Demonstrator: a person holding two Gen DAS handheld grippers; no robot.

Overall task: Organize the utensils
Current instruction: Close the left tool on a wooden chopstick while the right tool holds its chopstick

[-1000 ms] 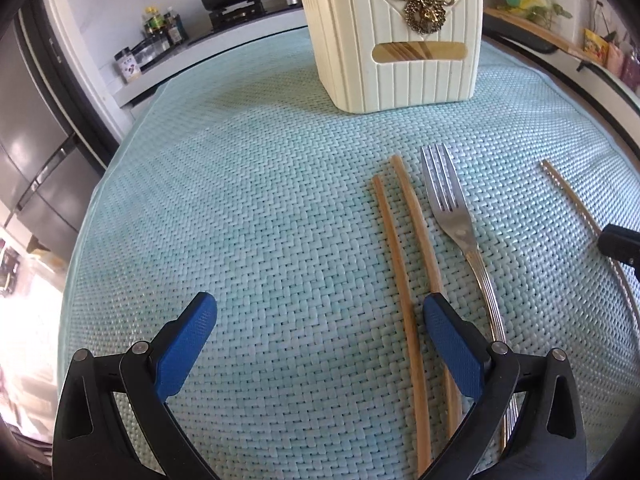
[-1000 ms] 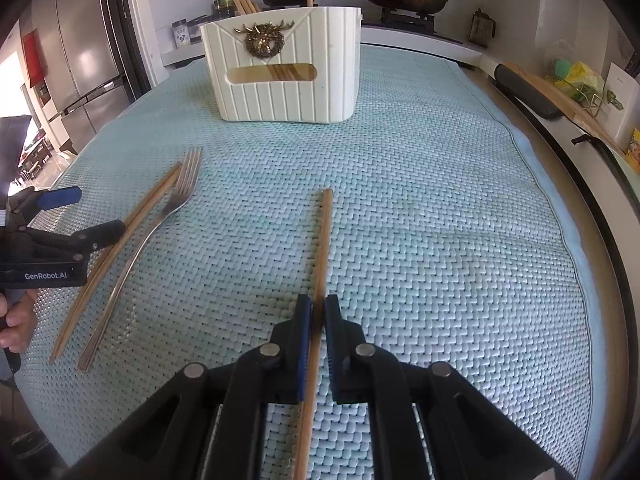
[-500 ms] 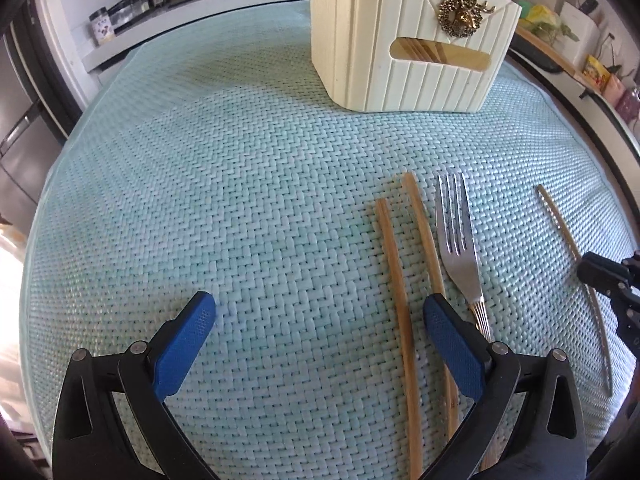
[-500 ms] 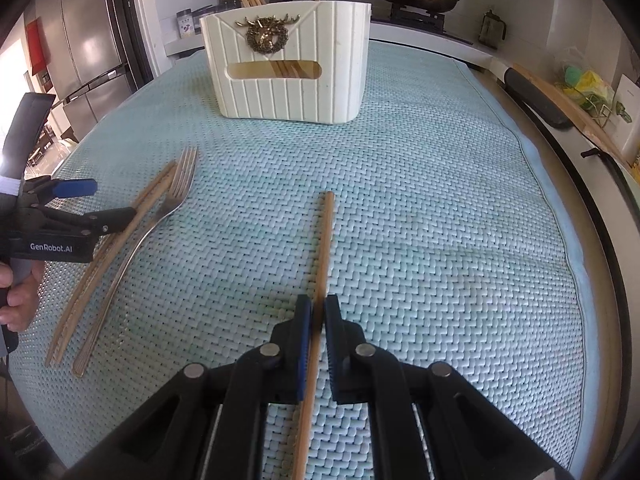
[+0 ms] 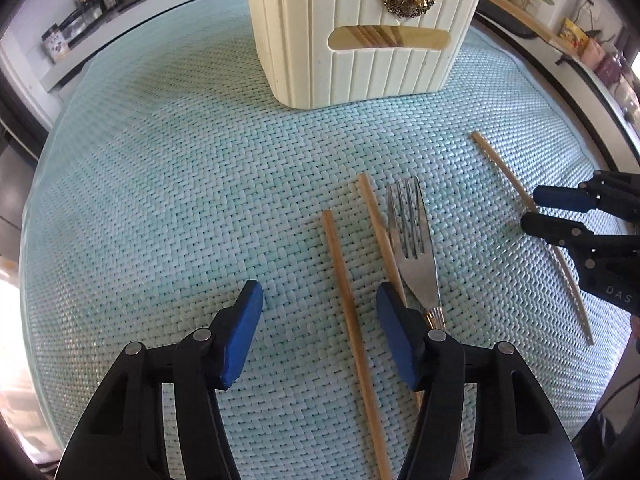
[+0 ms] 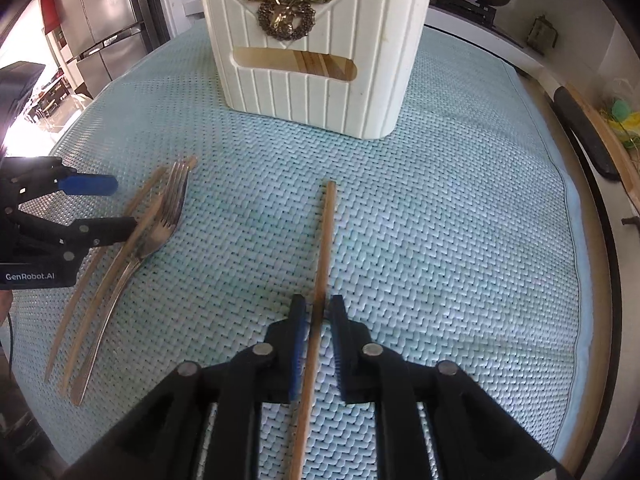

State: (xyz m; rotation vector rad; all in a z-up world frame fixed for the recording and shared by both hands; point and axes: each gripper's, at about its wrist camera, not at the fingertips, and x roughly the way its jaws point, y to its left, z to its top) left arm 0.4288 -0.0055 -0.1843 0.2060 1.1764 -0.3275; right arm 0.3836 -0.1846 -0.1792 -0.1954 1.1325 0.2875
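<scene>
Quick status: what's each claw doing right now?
Left claw: open, holding nothing, one chopstick lying between its fingers.
Right claw: slightly open around the single chopstick, not clamped.

The right claw (image 6: 318, 312) straddles a chopstick (image 6: 324, 240) lying on the woven mat (image 6: 440, 220), jaws slightly apart.

mat (image 5: 160, 200): woven cloth-like weave, pale teal, rough, matt
holder (image 5: 360, 40): cream, ribbed, smooth, looks plastic/ceramic, can't tell which
emblem (image 6: 285, 14): brass-look metal, shiny
fork (image 5: 414, 256): polished metal, glossy
chopsticks (image 5: 348, 312): pale wood/bamboo, matt, smooth
left tool (image 5: 320, 320): black matt plastic; pads (image 5: 244, 336) blue, rubbery
right tool (image 6: 318, 332): same black plastic w/ metal rivets
</scene>
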